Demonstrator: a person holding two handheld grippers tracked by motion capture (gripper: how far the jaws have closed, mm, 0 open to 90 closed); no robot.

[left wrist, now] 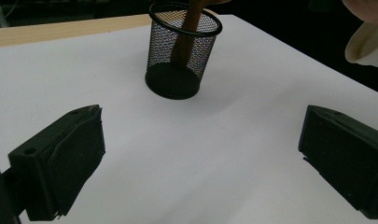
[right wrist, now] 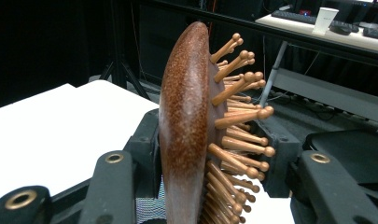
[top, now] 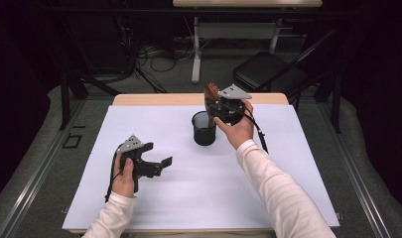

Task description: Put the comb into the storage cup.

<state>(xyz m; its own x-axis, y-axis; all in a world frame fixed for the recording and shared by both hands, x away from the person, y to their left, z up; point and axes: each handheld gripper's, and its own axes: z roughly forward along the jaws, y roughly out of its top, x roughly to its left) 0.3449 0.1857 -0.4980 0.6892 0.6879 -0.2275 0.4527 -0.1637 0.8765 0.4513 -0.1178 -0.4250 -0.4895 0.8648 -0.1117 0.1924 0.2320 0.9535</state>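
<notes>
A brown wooden hairbrush (top: 210,91) with peg bristles stands upright, its handle (left wrist: 189,28) down inside a black mesh cup (top: 204,129) near the back middle of the white sheet. My right gripper (top: 214,101) is shut on the brush head (right wrist: 186,116), one jaw against its smooth back and the other at the bristle tips. My left gripper (top: 158,153) rests low at the front left, open and holding nothing. In the left gripper view the mesh cup (left wrist: 177,56) stands well ahead of the left gripper (left wrist: 200,158).
A white sheet (top: 188,198) covers the wooden table. Behind the table stand a black chair (top: 268,72) and a desk frame (top: 238,29) with cables on the floor. A far desk carries a paper cup (right wrist: 326,19).
</notes>
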